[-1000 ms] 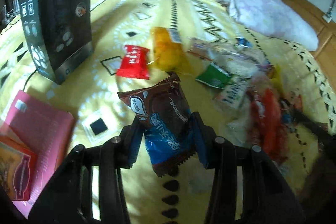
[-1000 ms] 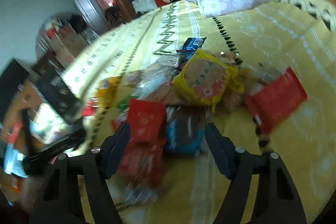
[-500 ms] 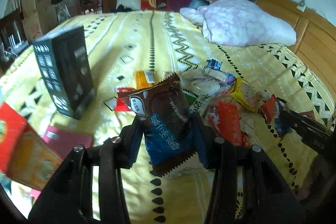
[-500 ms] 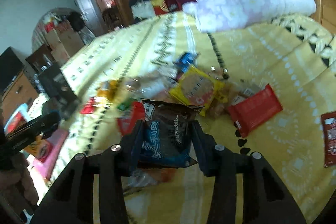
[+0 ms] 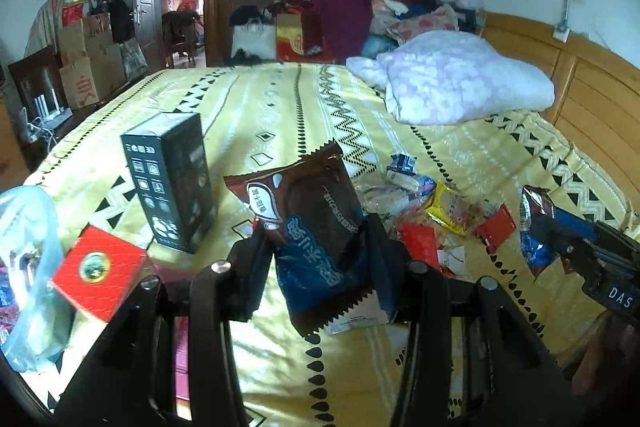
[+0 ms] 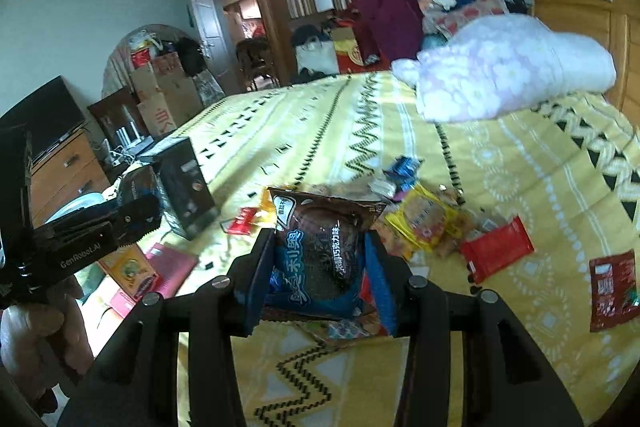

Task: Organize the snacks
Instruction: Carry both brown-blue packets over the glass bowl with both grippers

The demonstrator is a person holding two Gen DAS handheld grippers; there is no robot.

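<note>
We look across the bed, its yellow patterned cover spread wide, with a pale floral quilt bunched at the headboard end. A black box stands upright on the cover at the left in the left view, and near it, at the bed's edge, we see a clear plastic bag with a red box just beside it. To the right of the black box lies the snack pile, a loose scatter of yellow, red and clear packets on the cover; in the right view one red packet lies just beside the pile's right edge and a dark red packet well apart from it. Our left tongs are closed part-way on a brown-and-blue packet, pads pressing both its sides, and it is held above the cover, tilted. Our right tongs grip a second packet of the same brown-and-blue kind the same way, also clear of the bed. Each tool shows in the other's view, with its packet at the tips.
</note>
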